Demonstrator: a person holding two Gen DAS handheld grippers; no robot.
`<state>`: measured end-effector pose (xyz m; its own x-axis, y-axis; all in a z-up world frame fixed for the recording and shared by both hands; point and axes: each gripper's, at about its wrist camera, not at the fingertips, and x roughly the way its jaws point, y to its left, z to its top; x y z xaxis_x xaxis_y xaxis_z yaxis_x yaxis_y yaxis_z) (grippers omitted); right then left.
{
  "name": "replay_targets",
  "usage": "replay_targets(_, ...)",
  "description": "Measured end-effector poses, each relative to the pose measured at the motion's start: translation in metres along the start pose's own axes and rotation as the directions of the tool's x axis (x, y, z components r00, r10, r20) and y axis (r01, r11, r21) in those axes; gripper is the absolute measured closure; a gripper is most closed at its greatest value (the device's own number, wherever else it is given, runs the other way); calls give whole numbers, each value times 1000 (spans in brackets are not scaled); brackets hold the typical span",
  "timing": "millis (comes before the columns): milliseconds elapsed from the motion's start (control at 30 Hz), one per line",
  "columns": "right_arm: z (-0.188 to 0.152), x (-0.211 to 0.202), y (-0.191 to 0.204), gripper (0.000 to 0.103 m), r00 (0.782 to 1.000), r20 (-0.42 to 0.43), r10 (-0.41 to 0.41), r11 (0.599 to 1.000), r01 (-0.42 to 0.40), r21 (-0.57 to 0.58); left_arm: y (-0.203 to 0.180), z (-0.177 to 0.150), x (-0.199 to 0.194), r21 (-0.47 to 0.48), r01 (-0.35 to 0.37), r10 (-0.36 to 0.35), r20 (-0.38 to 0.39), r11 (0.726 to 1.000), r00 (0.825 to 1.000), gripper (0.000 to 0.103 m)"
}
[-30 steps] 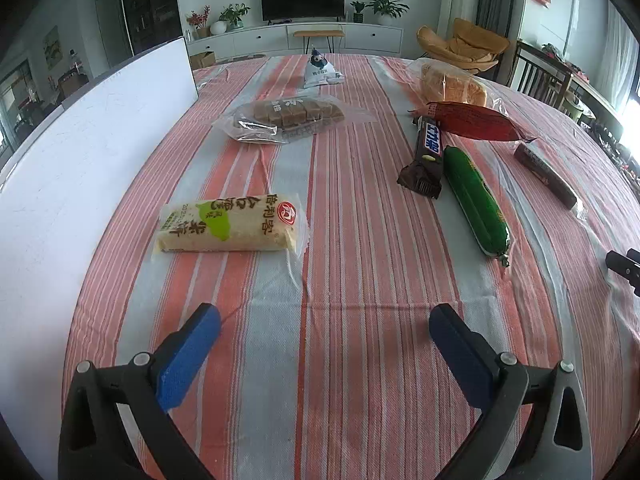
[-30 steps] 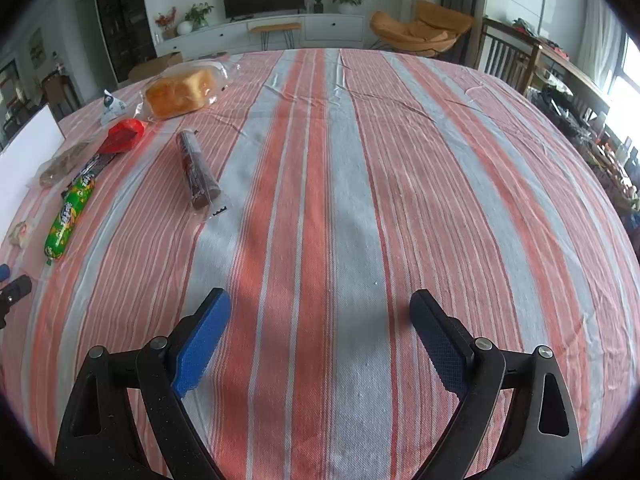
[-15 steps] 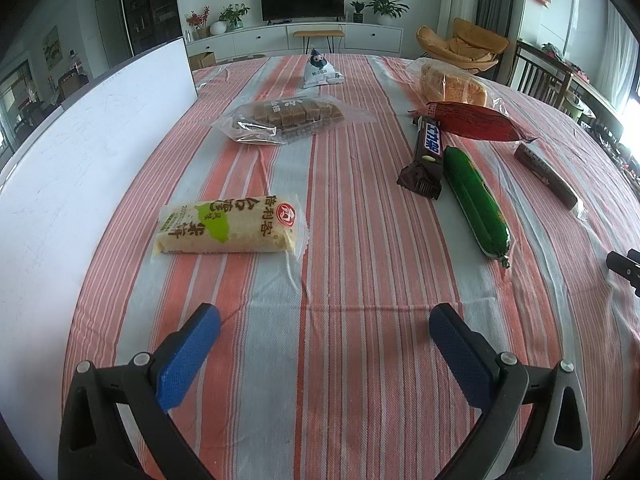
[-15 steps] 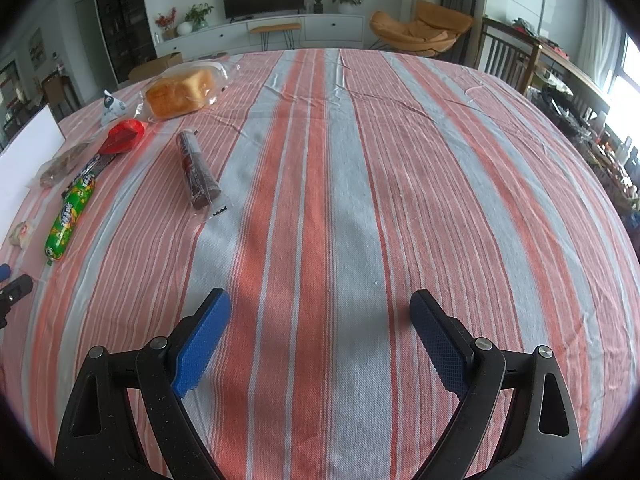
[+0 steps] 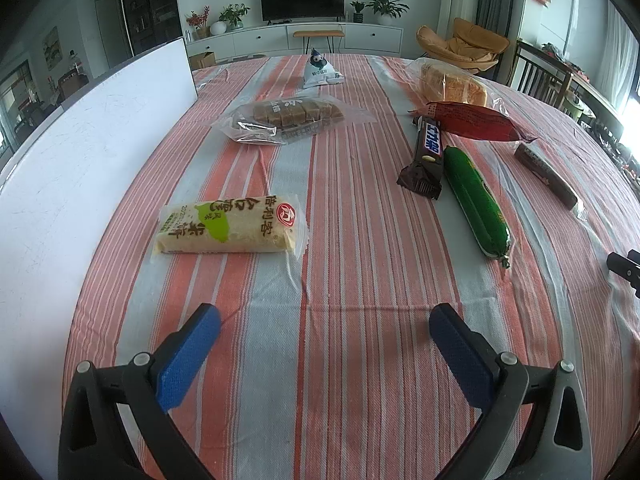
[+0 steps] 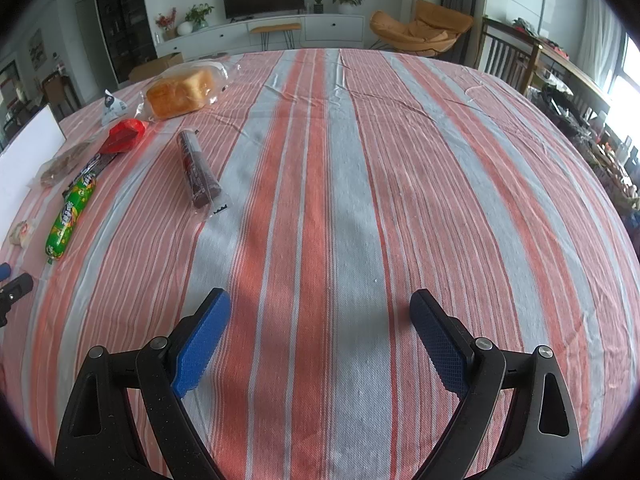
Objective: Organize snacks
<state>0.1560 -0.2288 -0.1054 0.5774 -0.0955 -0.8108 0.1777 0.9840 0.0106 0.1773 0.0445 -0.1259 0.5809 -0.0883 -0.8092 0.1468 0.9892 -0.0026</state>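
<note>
Snacks lie scattered across a table covered in a red, white and grey striped tablecloth (image 5: 360, 240). Nearest the left gripper is a pale yellow rice-cake packet (image 5: 230, 226) with green and red printing, lying flat just ahead of the left-hand blue pad. Farther back sits a clear bag of brown cake squares (image 5: 296, 118), and beyond it a small white pouch (image 5: 320, 72) standing upright. To the right, a dark chocolate bar (image 5: 426, 158) lies just beside a green sausage-shaped stick (image 5: 476, 202), the two touching or nearly so (hard to tell which). A red wrapper (image 5: 474, 122) lies behind them, with a bagged loaf of bread (image 5: 452, 84) farther back. A slim dark brown bar (image 6: 198, 168) lies apart from the rest, toward the right. A white board (image 5: 80, 168) stands along the table's left edge.

The left gripper (image 5: 320, 334) hovers low over bare cloth, its jaws spread wide and holding nothing. The right gripper (image 6: 320, 320) is likewise spread wide and empty, over an open stretch of cloth well apart from every snack.
</note>
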Motion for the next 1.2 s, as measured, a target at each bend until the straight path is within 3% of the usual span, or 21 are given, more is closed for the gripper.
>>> replay_targets(1033, -1, -1, 0, 8, 1000, -2, -1, 1000, 1, -1, 1, 2, -6, 1, 5, -5, 1, 1000, 1000, 0)
replay_targets(1100, -1, -1, 0, 8, 1000, -2, 0, 1000, 0, -1, 3, 3, -7, 38, 34, -33, -31, 999, 999, 0)
replay_targets(1133, -1, -1, 0, 8, 1000, -2, -1, 1000, 1, -1, 4, 5, -7, 84, 83, -76, -84, 993, 994, 0)
replay_targets(1200, -1, -1, 0, 8, 1000, -2, 0, 1000, 0, 0, 18, 14, -17, 45, 152, -147, -110, 987, 983, 0)
